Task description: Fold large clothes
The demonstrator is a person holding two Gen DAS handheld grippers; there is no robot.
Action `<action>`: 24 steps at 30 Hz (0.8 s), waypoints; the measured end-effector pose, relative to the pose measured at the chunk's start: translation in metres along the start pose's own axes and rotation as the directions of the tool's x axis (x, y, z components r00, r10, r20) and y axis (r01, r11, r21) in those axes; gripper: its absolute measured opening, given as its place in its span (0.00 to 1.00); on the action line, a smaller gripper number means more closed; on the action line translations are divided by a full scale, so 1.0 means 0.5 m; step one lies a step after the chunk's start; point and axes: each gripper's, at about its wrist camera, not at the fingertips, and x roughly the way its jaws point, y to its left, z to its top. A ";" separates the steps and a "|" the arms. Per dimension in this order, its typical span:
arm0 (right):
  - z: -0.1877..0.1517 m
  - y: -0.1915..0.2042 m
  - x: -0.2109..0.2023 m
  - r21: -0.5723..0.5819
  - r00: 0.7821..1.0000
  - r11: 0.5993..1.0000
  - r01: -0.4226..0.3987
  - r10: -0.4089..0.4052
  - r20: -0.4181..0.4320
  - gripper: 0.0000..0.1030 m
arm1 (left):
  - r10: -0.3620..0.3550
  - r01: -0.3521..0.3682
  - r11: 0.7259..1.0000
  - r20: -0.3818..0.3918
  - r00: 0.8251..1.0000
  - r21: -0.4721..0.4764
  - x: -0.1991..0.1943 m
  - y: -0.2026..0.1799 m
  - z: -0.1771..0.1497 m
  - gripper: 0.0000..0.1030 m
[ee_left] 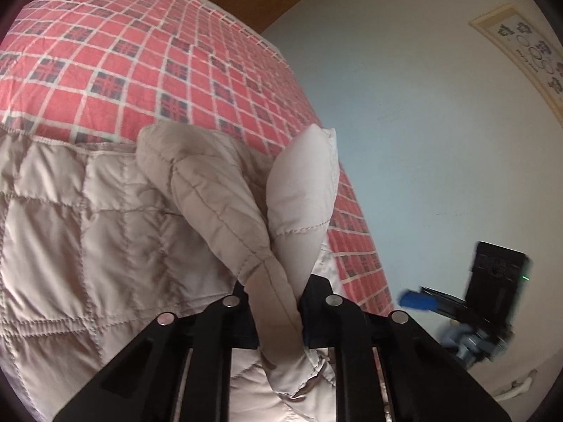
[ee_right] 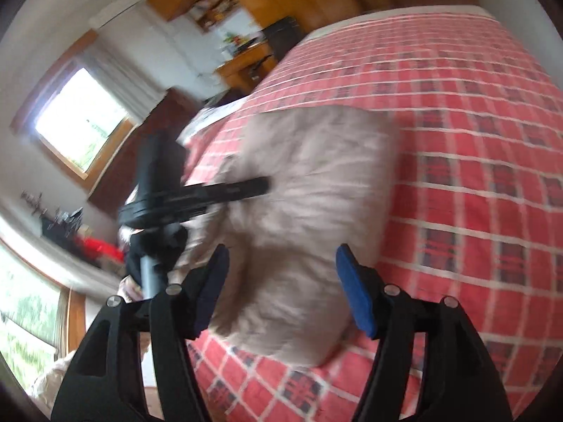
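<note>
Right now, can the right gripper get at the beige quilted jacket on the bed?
Probably yes. The right gripper hangs open above the jacket, with nothing between its jaws and the fabric. The left gripper lies across the far side, shut on a fold.

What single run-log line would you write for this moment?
task: fold jacket | left gripper: shut on jacket fold | right gripper: open, above jacket | surface: bed
</note>
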 end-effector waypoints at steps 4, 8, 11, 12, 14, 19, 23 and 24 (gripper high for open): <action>-0.003 -0.067 0.012 0.097 1.000 0.995 0.007 -0.006 -0.007 0.62 | -0.079 0.077 0.994 0.022 0.997 0.074 -0.028 -0.066 0.007 0.12; -0.015 -0.065 0.033 0.096 0.999 0.995 -0.023 0.025 -0.020 0.62 | -0.137 0.124 0.981 0.078 0.987 0.152 -0.107 -0.117 0.011 0.12; -0.014 -0.046 0.050 0.076 0.998 0.996 -0.043 0.046 -0.034 0.63 | -0.169 0.141 0.973 0.145 0.975 0.180 -0.196 -0.115 0.006 0.12; -0.013 -0.040 0.055 0.069 0.998 0.996 -0.051 0.054 -0.041 0.64 | -0.168 0.139 0.974 0.160 0.973 0.179 -0.214 -0.106 0.007 0.12; -0.009 -0.024 0.071 0.051 0.996 0.996 -0.068 0.071 -0.062 0.65 | -0.153 0.127 0.981 0.180 0.972 0.148 -0.249 -0.064 -0.001 0.12; -0.016 0.029 0.122 0.011 0.986 0.996 -0.092 0.093 -0.136 0.66 | -0.150 0.154 0.988 0.173 0.973 -0.009 -0.258 0.093 -0.042 0.13; -0.023 0.064 0.182 -0.002 0.973 0.996 -0.086 0.084 -0.216 0.66 | -0.127 0.140 0.987 0.153 0.980 -0.075 -0.236 0.172 -0.075 0.14; -0.025 0.070 0.190 -0.005 0.971 0.996 -0.085 0.082 -0.225 0.66 | -0.109 0.121 0.989 0.144 0.984 -0.083 -0.229 0.189 -0.084 0.14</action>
